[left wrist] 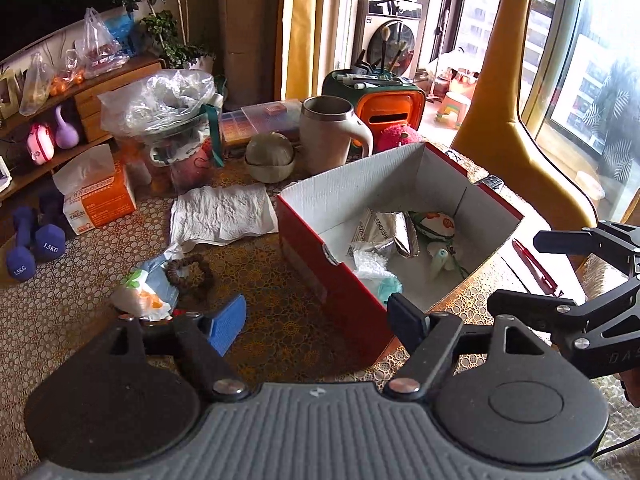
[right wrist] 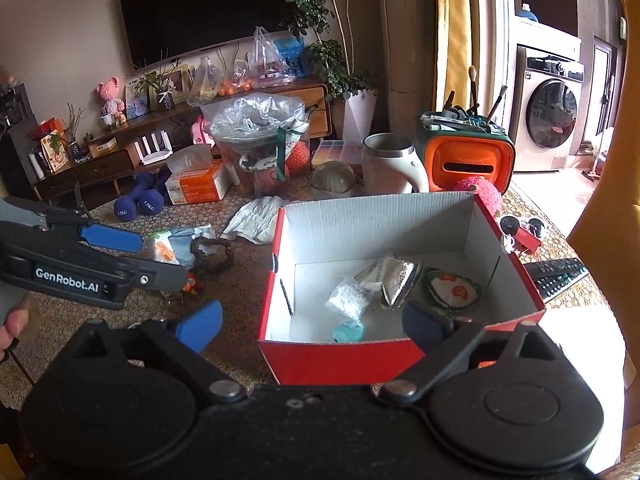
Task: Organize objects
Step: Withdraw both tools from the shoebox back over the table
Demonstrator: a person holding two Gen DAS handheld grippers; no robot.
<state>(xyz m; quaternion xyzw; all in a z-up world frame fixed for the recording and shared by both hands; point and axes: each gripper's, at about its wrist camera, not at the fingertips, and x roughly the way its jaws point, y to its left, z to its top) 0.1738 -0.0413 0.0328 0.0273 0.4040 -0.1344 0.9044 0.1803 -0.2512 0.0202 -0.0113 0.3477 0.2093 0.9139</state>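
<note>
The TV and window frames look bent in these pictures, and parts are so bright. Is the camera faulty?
No, it is a fisheye lens: in the right wrist view the TV bows, and in the left wrist view the window curves and is washed out by daylight. The red box stays sharp in both; the corners of the picture go dark.

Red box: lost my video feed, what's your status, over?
Left hand-held gripper and right hand-held gripper both open, empty. Red box holds silver packets, small items. Brown scrunchie and wipes pack loose on the table. Nothing blocking.
</note>
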